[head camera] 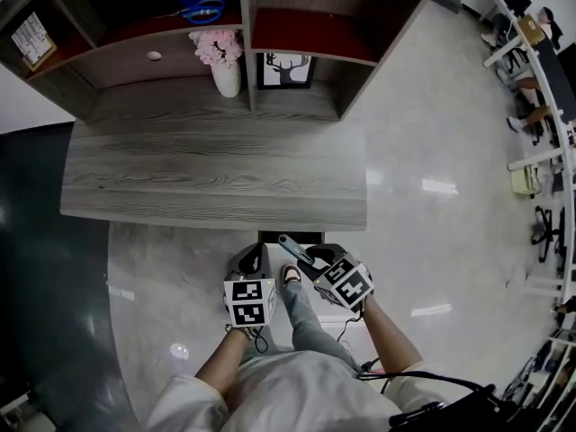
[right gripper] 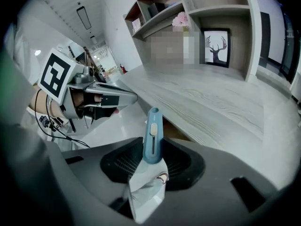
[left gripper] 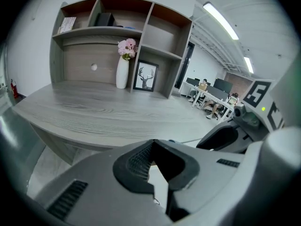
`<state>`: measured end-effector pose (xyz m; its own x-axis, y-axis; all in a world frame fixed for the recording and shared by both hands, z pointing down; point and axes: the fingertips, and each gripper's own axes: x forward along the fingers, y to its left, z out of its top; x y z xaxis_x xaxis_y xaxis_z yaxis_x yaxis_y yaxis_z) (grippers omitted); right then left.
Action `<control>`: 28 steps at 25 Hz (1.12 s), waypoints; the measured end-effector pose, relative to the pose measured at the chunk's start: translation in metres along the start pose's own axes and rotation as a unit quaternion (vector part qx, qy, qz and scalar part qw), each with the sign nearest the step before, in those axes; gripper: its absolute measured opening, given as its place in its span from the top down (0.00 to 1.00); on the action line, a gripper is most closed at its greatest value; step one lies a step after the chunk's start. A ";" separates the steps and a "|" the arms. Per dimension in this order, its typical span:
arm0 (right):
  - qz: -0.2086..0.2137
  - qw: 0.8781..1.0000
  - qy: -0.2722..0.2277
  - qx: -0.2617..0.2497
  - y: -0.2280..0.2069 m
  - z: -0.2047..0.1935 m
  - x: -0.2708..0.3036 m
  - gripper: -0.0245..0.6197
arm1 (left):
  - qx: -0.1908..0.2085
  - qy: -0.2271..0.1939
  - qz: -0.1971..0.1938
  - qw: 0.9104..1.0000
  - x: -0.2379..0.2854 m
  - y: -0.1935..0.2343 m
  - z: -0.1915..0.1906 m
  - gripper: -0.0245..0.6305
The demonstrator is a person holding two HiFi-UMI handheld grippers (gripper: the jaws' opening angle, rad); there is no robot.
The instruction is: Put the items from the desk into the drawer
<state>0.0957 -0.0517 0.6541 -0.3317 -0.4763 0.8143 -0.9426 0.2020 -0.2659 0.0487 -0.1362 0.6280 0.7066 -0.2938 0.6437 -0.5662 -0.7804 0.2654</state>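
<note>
My right gripper [head camera: 310,257] is shut on a blue-grey utility knife [head camera: 292,247], which sticks out forward past the jaws. In the right gripper view the knife [right gripper: 153,135] stands upright between the pads, with a grey sleeve round its lower end. My left gripper [head camera: 255,257] hangs close beside it on the left, its jaws together and nothing between them [left gripper: 151,147]. Both sit just in front of the grey wooden desk [head camera: 216,174], below its front edge. A dark drawer opening [head camera: 290,238] shows under that edge, right ahead of the knife.
On the desk's hutch stand a white vase with pink flowers [head camera: 225,61] and a framed deer picture [head camera: 286,70]. Blue scissors [head camera: 202,12] lie on a shelf, with a card [head camera: 31,39] at the far left. Office desks and chairs [head camera: 531,79] fill the right. A person's shoe [head camera: 290,275] is below the grippers.
</note>
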 end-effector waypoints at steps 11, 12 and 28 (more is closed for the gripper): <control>0.015 0.998 0.066 0.015 -0.010 -0.016 0.025 0.77 | -0.013 0.021 0.008 1.000 0.009 0.010 -0.023 0.96; 0.014 0.997 0.070 0.015 -0.011 -0.015 0.027 0.77 | -0.013 0.022 0.007 1.000 0.010 0.011 -0.024 0.96; -0.052 0.988 0.073 0.127 -0.041 -0.020 0.047 0.76 | 0.008 0.043 -0.022 0.999 0.019 0.001 -0.034 0.96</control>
<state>0.1192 -0.0651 0.7141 -0.2409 -0.3515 0.9047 -0.9565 -0.0722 -0.2827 0.0473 -0.1233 0.6651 0.6910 -0.2115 0.6913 -0.5286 -0.8000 0.2837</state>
